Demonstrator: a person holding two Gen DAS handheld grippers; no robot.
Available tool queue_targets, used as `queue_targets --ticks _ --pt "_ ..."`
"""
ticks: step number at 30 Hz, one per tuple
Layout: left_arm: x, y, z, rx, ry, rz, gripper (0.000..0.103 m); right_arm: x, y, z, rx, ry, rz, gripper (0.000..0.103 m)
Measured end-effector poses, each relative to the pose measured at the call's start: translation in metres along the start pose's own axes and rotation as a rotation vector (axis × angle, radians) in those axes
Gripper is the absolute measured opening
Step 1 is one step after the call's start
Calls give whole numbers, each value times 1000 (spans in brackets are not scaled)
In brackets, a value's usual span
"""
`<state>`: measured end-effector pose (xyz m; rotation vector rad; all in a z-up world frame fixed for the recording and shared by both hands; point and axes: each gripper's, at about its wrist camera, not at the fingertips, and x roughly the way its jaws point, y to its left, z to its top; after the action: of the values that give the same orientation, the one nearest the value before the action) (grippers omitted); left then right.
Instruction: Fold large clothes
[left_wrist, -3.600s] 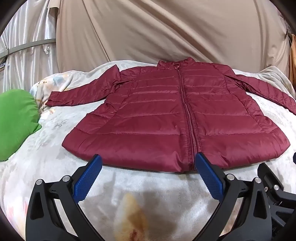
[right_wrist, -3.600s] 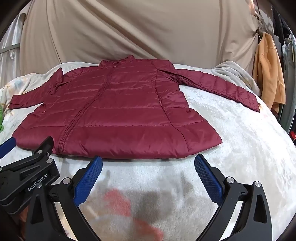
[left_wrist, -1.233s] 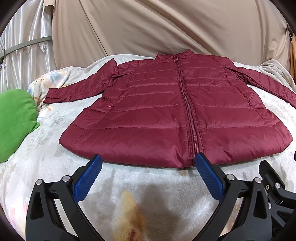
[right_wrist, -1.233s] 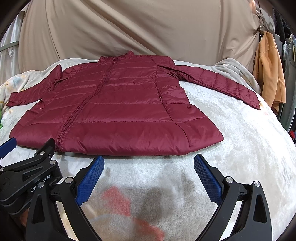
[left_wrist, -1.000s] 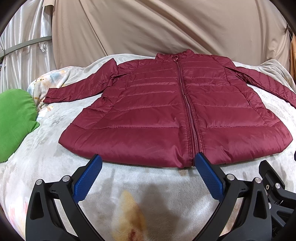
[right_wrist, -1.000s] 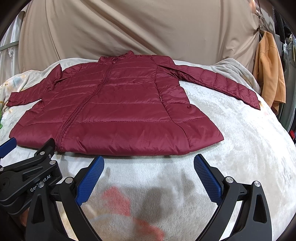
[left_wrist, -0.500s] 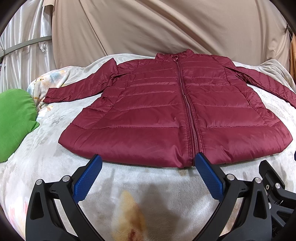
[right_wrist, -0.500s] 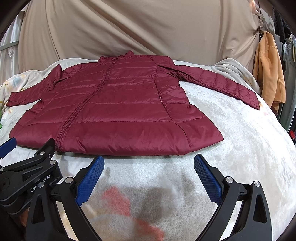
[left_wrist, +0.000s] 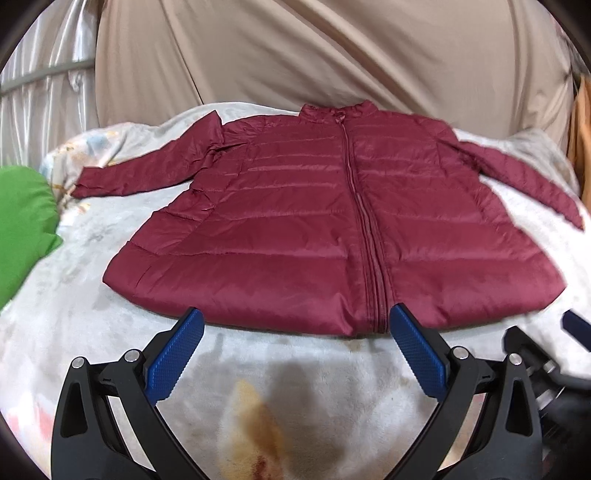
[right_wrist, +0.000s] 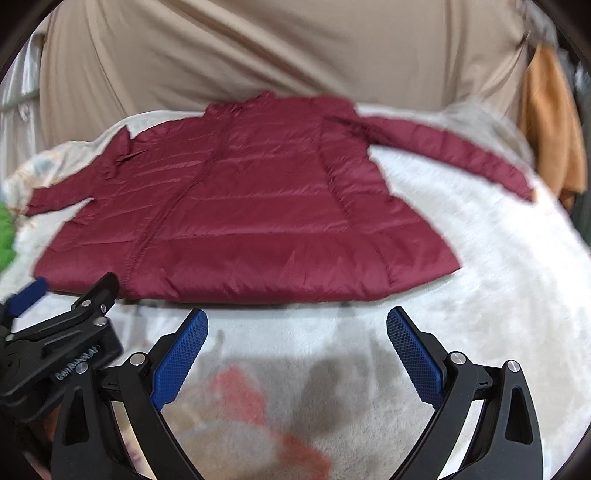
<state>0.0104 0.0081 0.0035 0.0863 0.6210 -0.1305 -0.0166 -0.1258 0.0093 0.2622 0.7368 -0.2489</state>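
The left gripper (left_wrist: 293, 332) is held wide apart, with nothing between its blue pads (left_wrist: 173, 360). The right gripper (right_wrist: 297, 332) is spread wide too and is empty. Both are held over the white blanket (right_wrist: 498, 295), just short of the jacket's bottom edge. The dark red puffy jacket (left_wrist: 332, 229) is laid flat on the blanket, front up and zipped shut. Its sleeves are stretched out to each side. A green pillow (left_wrist: 22, 225) is seen far to the left.
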Motion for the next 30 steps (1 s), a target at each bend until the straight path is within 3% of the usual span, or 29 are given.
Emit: queue_targets --ticks 3,7,10,12,17,22,24,27,28,30 --pt "-6 15 19 1 -18 -6 98 -9 -50 32 63 -23 4 95" --pt "1 39 53 -2 -40 14 98 7 -154 82 172 -55 -131 95" --pt "14 52 69 -2 -68 60 98 37 -261 108 395 -53 -212 95" --pt "27 56 81 20 -64 103 98 49 -308 114 517 -64 -239 94" --pt "65 69 101 -7 1 116 98 83 -379 126 674 -64 -258 94" --pt "103 79 109 -70 106 89 98 113 -414 134 773 -79 -240 91" --pt "114 78 111 -72 129 87 98 118 -422 145 782 -113 -237 81" --pt "127 78 118 -80 152 46 98 130 -421 174 771 -125 -210 33" --pt "129 78 120 -80 150 37 98 134 -418 185 767 -135 -178 9" --pt "132 77 127 -76 139 22 98 129 -395 218 730 -215 -129 6"
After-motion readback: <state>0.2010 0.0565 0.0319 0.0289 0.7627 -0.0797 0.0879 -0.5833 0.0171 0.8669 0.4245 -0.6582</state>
